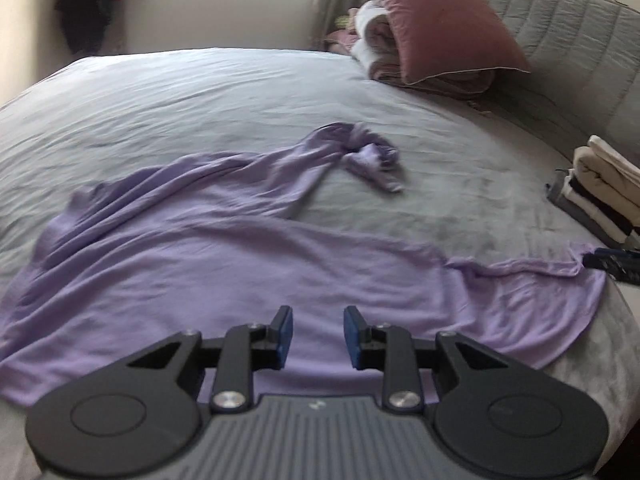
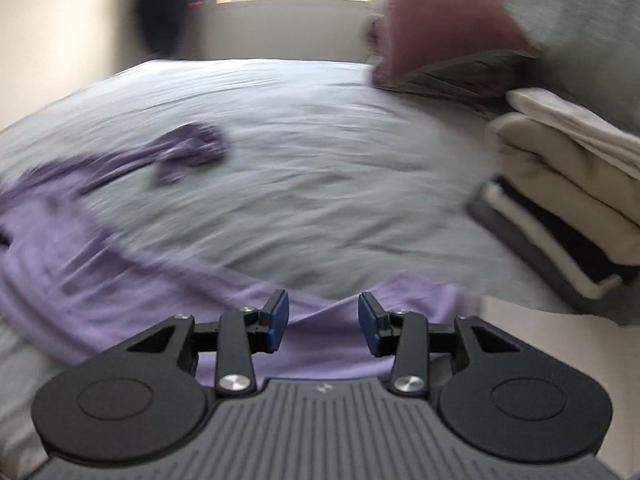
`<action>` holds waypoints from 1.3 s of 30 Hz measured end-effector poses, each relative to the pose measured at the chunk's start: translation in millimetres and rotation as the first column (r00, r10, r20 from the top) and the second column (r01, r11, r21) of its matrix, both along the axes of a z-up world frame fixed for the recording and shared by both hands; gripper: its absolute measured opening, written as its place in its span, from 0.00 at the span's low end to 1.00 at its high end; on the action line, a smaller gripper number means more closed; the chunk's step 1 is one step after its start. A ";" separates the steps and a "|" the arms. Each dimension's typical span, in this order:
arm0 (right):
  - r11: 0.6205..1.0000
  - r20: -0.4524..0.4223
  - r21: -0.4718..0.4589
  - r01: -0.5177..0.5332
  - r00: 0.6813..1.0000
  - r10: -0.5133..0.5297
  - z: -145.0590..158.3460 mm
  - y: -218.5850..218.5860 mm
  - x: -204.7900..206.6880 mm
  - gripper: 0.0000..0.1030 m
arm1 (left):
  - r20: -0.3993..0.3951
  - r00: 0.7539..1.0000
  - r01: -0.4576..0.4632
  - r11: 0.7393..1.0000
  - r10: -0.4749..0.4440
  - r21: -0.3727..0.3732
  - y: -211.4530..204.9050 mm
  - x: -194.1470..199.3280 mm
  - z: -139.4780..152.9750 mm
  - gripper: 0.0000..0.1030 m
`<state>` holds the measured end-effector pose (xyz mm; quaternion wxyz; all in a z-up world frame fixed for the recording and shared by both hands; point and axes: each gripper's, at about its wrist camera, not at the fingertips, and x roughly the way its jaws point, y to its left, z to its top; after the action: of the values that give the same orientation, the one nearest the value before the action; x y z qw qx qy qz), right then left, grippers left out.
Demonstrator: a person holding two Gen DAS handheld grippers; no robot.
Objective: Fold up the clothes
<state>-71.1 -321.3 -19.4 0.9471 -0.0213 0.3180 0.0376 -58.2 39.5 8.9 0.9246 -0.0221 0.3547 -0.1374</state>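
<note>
A lilac garment lies spread and wrinkled across the grey bed sheet, one long sleeve ending in a bunched knot toward the far side. My left gripper hovers open over its near hem, nothing between the blue pads. In the blurred right wrist view the same garment stretches from the left down to the near edge. My right gripper stands open just above its near right corner, empty. The tip of the right gripper shows at the left view's right edge, next to the garment's corner.
A stack of folded clothes sits at the bed's right edge. A mauve pillow rests on rolled bedding by the grey padded headboard. Dark clothing hangs by the window at the back left.
</note>
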 end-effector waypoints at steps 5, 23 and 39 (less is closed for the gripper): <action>0.985 -0.054 0.103 0.140 0.989 -0.135 -2.0 -23.3 25.7 0.41 | 0.081 0.992 0.094 0.996 -0.094 -0.004 -28.3 14.4 4.7 0.27; 0.938 -0.028 -0.155 0.311 0.947 -0.319 -17.5 -5.6 60.2 0.02 | 0.130 0.885 0.440 0.895 -0.447 0.075 -121.0 35.7 -14.7 0.29; 0.918 -0.086 0.139 0.371 0.928 -0.362 -0.6 -69.2 33.3 0.39 | 0.154 0.808 0.567 0.821 -0.569 0.058 -134.5 7.0 -9.3 0.34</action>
<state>-37.8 -390.5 -20.0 0.9265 0.1124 0.3399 -0.1155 -51.2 -95.0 -0.3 0.8672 0.1005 0.2684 -0.4072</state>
